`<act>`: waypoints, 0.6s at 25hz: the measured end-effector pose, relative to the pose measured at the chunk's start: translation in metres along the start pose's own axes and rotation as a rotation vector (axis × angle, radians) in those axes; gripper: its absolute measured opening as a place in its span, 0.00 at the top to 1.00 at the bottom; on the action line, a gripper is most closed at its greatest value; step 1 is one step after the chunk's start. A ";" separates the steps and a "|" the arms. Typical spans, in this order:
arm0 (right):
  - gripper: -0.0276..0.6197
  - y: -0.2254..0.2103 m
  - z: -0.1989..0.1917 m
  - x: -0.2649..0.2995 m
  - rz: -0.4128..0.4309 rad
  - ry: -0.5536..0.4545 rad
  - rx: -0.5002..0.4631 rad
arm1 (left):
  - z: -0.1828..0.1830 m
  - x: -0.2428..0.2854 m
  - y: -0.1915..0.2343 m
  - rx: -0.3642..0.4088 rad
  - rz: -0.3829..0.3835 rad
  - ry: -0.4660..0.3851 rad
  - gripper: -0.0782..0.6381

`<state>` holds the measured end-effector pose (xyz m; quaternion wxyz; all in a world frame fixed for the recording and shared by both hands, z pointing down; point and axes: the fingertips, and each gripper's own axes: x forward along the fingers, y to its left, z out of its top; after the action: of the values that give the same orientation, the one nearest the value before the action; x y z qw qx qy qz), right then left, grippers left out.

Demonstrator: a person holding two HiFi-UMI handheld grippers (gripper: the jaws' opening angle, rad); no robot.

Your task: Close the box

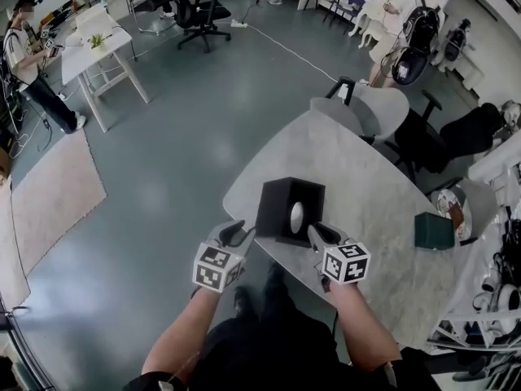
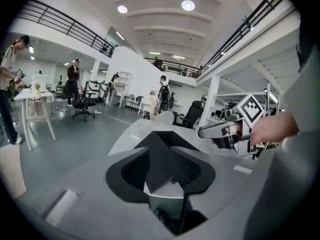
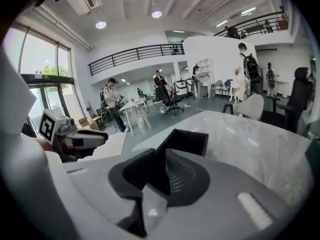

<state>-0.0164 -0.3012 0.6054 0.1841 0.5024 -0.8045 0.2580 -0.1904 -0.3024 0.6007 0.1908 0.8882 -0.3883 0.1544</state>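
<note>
Step in hand: the approach, with closing not yet begun. The black box (image 1: 277, 206) stands open-topped on the grey table (image 1: 366, 186), and a pale oval thing (image 1: 297, 217) is visible inside it.

Left gripper (image 1: 242, 233) sits at the box's near-left corner and right gripper (image 1: 317, 235) at its near-right corner. In each gripper view the jaws stand apart with a dark edge of the box showing in the gap. The pads do not appear to press on it, so I judge both released and grasping nothing.

I cannot tell which panel is the lid or flap. The box's left side may be an upright hinged piece, but that is unconfirmed.

Next move, as a judgement: find the lid panel, take its free edge with one gripper and steady the box wall with the other. Then swing the panel over the opening without knocking the oval thing.

Surroundings: a dark green case (image 1: 433, 230) lies well to the right of the box, on the same table. A pale chair (image 1: 370, 108) stands beyond the box, at the table's far edge. Nothing lies close against the box — the way looks clear.
</note>
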 end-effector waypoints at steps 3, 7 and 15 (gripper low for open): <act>0.81 -0.021 -0.003 0.015 -0.042 0.022 0.012 | -0.014 0.021 -0.003 0.015 -0.021 0.053 0.69; 0.78 -0.048 -0.020 0.030 -0.102 0.057 0.037 | -0.031 0.048 0.001 0.024 -0.021 0.098 0.67; 0.74 -0.072 -0.045 0.038 -0.139 0.113 0.076 | -0.077 0.084 -0.008 0.123 -0.073 0.224 0.60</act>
<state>0.0339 -0.3273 0.6793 0.2276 0.5483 -0.7455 0.3029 -0.1401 -0.3150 0.7021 0.1834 0.8890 -0.3219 0.2690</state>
